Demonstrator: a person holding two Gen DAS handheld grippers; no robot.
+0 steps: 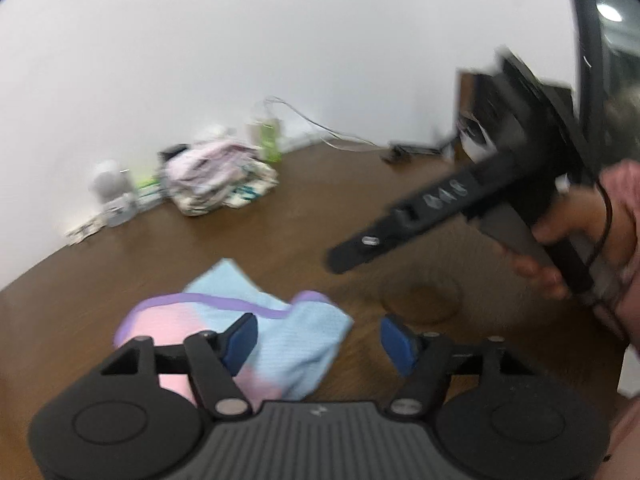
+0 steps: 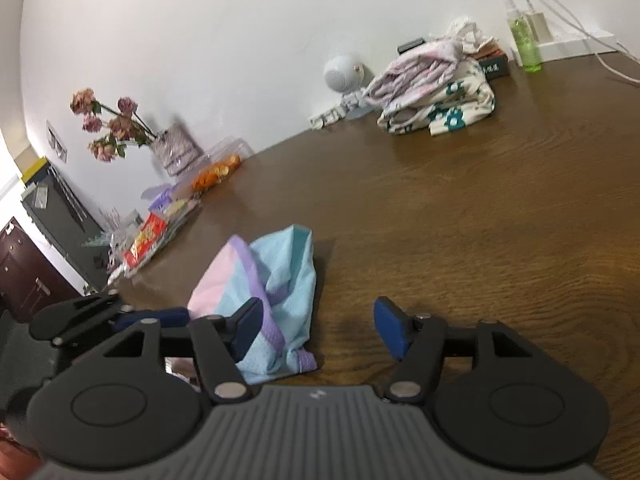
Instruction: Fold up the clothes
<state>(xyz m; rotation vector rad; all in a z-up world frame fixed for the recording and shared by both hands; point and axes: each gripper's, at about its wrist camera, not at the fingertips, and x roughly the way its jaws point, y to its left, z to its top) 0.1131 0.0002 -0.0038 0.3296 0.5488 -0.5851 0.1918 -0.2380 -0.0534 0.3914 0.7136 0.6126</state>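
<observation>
A small garment (image 1: 280, 332) in light blue and pink with purple trim lies crumpled on the brown wooden table (image 1: 320, 216). My left gripper (image 1: 318, 340) is open just above its near edge, holding nothing. The garment also shows in the right wrist view (image 2: 276, 284). My right gripper (image 2: 318, 330) is open and empty, its left finger over the garment's right edge. In the left wrist view the right gripper (image 1: 440, 208) appears blurred, held in a hand at the right above the table.
A pile of patterned clothes (image 2: 436, 88) sits at the table's far edge by the wall, with a green bottle (image 2: 524, 36), a white round device (image 2: 340, 72) and cables. Dried flowers (image 2: 112, 124), oranges (image 2: 216, 172) and snack packets (image 2: 148, 240) crowd the far left.
</observation>
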